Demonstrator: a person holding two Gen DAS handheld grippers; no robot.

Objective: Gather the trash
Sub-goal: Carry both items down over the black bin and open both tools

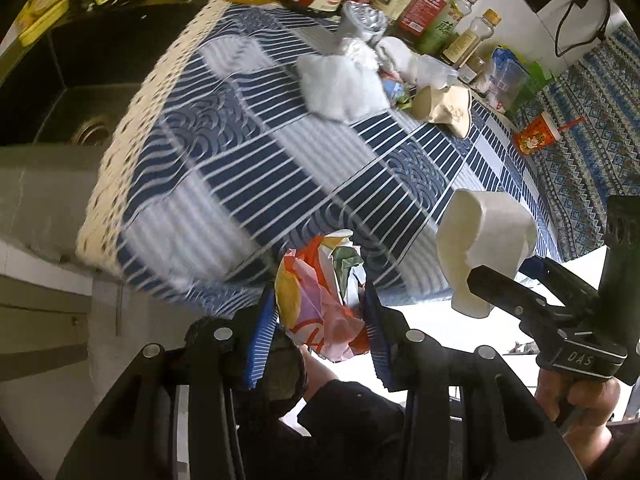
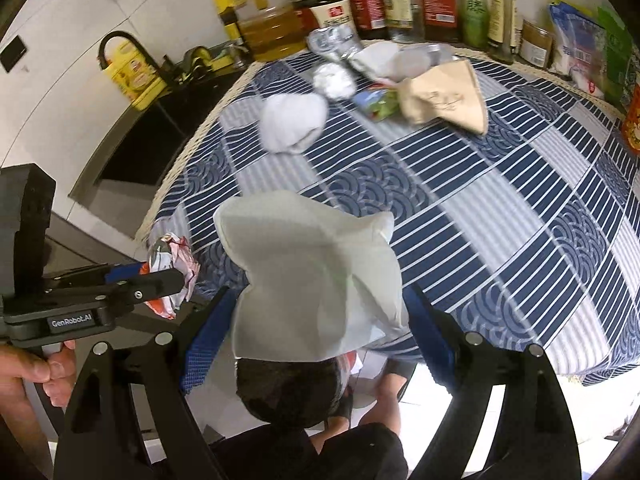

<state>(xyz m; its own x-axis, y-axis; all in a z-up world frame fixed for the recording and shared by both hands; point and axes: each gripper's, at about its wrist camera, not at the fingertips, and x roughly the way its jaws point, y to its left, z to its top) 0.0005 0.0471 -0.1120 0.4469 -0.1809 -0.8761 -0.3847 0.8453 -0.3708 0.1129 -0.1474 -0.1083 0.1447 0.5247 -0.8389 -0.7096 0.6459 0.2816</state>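
The left gripper (image 1: 324, 312) is nearest its camera, its blue pads pressed together on a crumpled colourful wrapper (image 1: 324, 300) at 6 o'clock in the left wrist view, just off the near edge of the counter (image 1: 240, 160). The right gripper (image 2: 320, 320) stands with its pads wide apart but clamped on a crushed white paper cup (image 2: 316, 280), which fills the lower middle of the right wrist view, over the counter's near edge.

The counter, spread with a blue-and-white striped cloth (image 2: 500, 208), takes up most of both views. A dark sink (image 1: 60, 92) lies beside it at 9 o'clock in the left wrist view. A row of bottles and jars (image 2: 400, 0) lines the far side at 12 o'clock.

More trash lies on the cloth towards 12 o'clock in the right wrist view: a flattened brown paper bag (image 2: 444, 96) at about 1 o'clock, a wad of white tissue (image 2: 292, 124) well apart from it at 11 o'clock, a ball of foil (image 2: 334, 80) just beyond the tissue, and a small green-and-blue carton (image 2: 376, 102) touching the bag's left end.
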